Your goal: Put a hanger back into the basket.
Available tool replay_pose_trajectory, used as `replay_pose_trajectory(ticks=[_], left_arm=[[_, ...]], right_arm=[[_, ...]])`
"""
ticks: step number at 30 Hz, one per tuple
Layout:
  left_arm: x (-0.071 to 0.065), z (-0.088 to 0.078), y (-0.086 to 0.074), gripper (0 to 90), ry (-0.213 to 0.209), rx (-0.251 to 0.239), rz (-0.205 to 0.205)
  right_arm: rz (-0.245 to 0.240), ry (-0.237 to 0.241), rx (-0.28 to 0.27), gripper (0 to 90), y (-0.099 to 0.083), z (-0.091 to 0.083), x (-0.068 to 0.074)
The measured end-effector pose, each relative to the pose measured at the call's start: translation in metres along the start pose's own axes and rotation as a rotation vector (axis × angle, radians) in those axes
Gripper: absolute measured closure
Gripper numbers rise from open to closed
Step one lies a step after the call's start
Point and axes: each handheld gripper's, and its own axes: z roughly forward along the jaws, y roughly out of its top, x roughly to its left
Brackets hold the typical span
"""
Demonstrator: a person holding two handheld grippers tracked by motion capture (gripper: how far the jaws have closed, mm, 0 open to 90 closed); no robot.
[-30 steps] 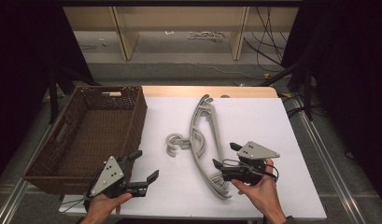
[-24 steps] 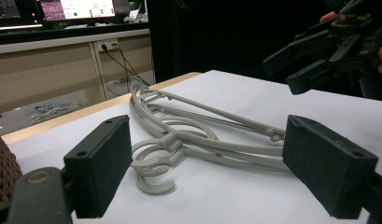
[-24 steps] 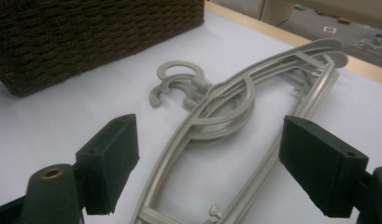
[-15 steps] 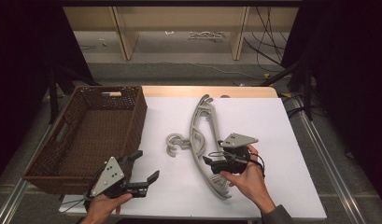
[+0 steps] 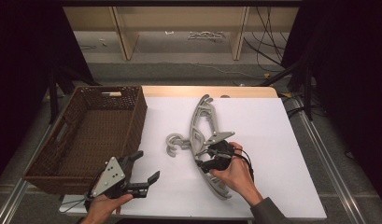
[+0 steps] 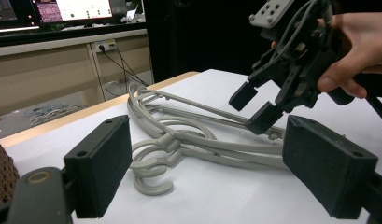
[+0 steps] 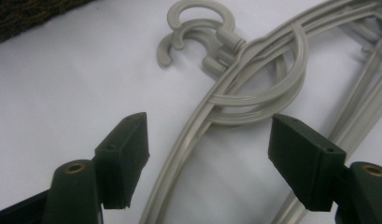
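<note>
High view: you have a white desk (image 5: 272, 140) in front of you, with a brown wicker basket (image 5: 67, 158) at its left edge and a bundle of grey plastic hangers (image 5: 203, 122) lying lengthwise down the middle, their hooks (image 5: 175, 143) curling out toward the basket.

Your right tool (image 5: 205, 157) hovers over the hangers' middle, just beside the hooks, with your right hand (image 5: 235, 170) wrapped around its body from behind. Its jaws stand apart and grip nothing. In the right gripper view, that right tool (image 7: 207, 158) looks straight down on the curved hanger arms (image 7: 254, 93): one grey arm runs up between the two black pads (image 7: 125, 154), and neither pad touches it. The hooks (image 7: 198, 28) sit beyond the jaw tips on bare white desk.

Your left tool (image 5: 144, 170) sits low at the near left of the desk, close to the basket's near corner, held in your left hand (image 5: 102, 207). Its jaws are spread wide and hold nothing. In the left gripper view, the left tool (image 6: 207, 172) points across the desk at the hangers (image 6: 202, 135), whose hooks (image 6: 153, 172) lie on the surface between and beyond its two pads (image 6: 102, 168). Farther off in that view, your right tool (image 6: 256, 105) hangs just above the hanger arms, tips pointing down, jaws parted, clear of the plastic.
</note>
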Motion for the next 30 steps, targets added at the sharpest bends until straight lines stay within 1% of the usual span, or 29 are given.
replay_pose_trajectory(ticks=[1, 2, 3, 4, 5, 6, 7, 9, 12, 13, 15, 18, 19, 20, 22, 23, 24, 25, 27, 30], left_arm=[[0.000, 0.000, 0.000, 16.0, 0.000, 0.001, 0.001], [0.000, 0.000, 0.000, 16.0, -0.001, 0.003, 0.003], [0.000, 0.000, 0.000, 16.0, -0.001, 0.002, 0.002], [0.000, 0.001, 0.000, 16.0, -0.004, -0.001, 0.003], [0.000, 0.000, 0.000, 16.0, -0.002, 0.002, 0.004], [0.000, 0.000, 0.000, 16.1, -0.003, 0.002, 0.006], [-0.001, 0.001, 0.000, 16.1, -0.006, -0.002, 0.006], [-0.001, 0.001, 0.000, 16.0, -0.007, -0.002, 0.005], [-0.001, 0.000, 0.000, 16.1, -0.004, 0.004, 0.007], [-0.001, 0.001, 0.000, 16.1, -0.010, -0.007, 0.005], [0.000, 0.000, 0.000, 16.1, -0.006, 0.007, 0.006], [0.000, 0.000, 0.000, 16.2, -0.006, 0.008, 0.004], [0.000, 0.000, 0.000, 16.1, -0.007, 0.009, 0.003], [0.000, 0.000, 0.000, 16.2, -0.006, 0.008, 0.003], [0.000, 0.000, 0.000, 16.2, -0.006, 0.007, 0.004], [0.000, 0.001, 0.000, 16.2, -0.006, 0.008, 0.004], [0.000, 0.001, 0.000, 16.2, -0.006, 0.008, 0.004], [0.000, 0.001, 0.000, 16.2, -0.008, 0.011, 0.002], [0.000, 0.001, 0.000, 16.2, -0.010, 0.013, -0.003], [0.000, 0.001, 0.000, 16.2, -0.009, 0.016, 0.001]], right_arm=[[0.013, 0.006, 0.015, 30.8, 0.001, 0.002, 0.001], [0.016, 0.000, 0.012, 31.3, 0.002, 0.005, 0.001], [0.018, 0.009, 0.041, 32.0, 0.003, 0.006, 0.002], [0.026, 0.011, 0.046, 32.7, 0.004, 0.008, 0.003], [0.005, 0.009, 0.059, 33.6, 0.005, 0.011, 0.001], [0.024, 0.011, 0.079, 34.2, 0.007, 0.012, 0.003], [0.030, 0.012, 0.084, 35.3, 0.007, 0.015, 0.003], [0.041, 0.024, 0.114, 37.2, 0.009, 0.020, 0.004], [0.036, 0.034, 0.128, 41.2, 0.010, 0.027, 0.004], [0.045, 0.041, 0.140, 42.5, 0.011, 0.028, 0.004], [0.047, 0.045, 0.140, 46.5, 0.011, 0.031, 0.003], [0.062, 0.049, 0.148, 48.5, 0.011, 0.035, 0.002], [0.055, 0.054, 0.150, 49.3, 0.011, 0.037, 0.001], [0.064, 0.051, 0.152, 50.4, 0.011, 0.038, 0.001], [0.056, 0.062, 0.153, 51.6, 0.011, 0.040, 0.000], [0.069, 0.059, 0.164, 52.3, 0.011, 0.040, 0.000], [0.069, 0.059, 0.164, 52.3, 0.011, 0.040, 0.000], [0.065, 0.072, 0.169, 53.3, 0.012, 0.042, 0.000], [0.069, 0.070, 0.176, 53.1, 0.013, 0.045, -0.001], [0.080, 0.071, 0.185, 53.3, 0.015, 0.049, -0.003]])
